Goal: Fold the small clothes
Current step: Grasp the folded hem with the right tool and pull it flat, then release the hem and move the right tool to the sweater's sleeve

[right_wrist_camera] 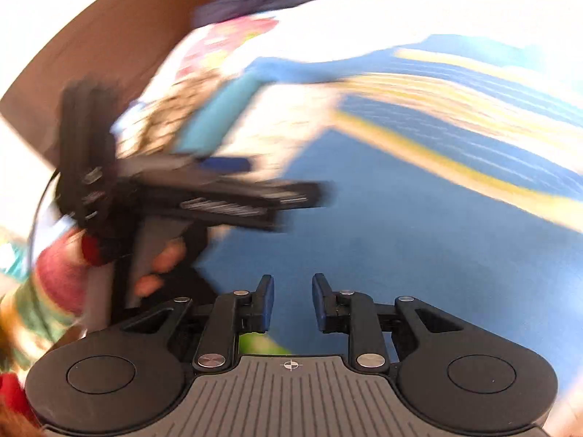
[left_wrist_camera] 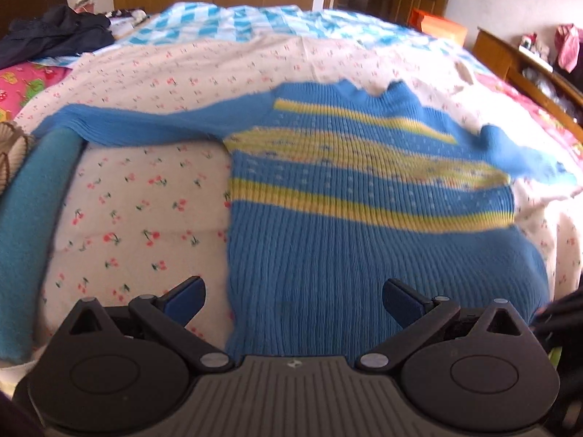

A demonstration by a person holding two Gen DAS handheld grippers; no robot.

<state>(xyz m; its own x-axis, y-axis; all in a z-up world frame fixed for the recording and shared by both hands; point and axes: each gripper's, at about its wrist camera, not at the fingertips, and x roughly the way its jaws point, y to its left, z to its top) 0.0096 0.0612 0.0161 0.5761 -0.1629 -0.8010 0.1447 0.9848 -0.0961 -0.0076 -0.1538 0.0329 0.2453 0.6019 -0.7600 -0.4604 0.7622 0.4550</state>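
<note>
- Progress seems very early: the blue ribbed knit sweater with yellow stripes [left_wrist_camera: 364, 196] lies spread flat on the bed with the white cherry-print sheet [left_wrist_camera: 145, 196], filling the centre and right of the left wrist frame, and no fold is visible on it yet.
- Its long sleeve stretches to the upper left of the frame, its other sleeve to the right edge; I judge both sleeves and the body are all left to fold.
- The left gripper [left_wrist_camera: 293, 300] hovers over the bottom hem at the lower centre, jaws spread wide and holding nothing.
- The right gripper [right_wrist_camera: 289, 300] is above the plain blue lower part of the sweater; its jaws stand apart with a narrow gap, nothing between them. This view is strongly blurred.
- In the right wrist view the left gripper appears at the middle left, held by the person's hand [right_wrist_camera: 160, 266].
- A light blue towel-like cloth [left_wrist_camera: 32, 218] lies at the left edge, touching or just under the long sleeve end; it may get in the way of folding that sleeve.
- A dark pile of clothes [left_wrist_camera: 54, 32] sits at the upper left, well apart.
</note>
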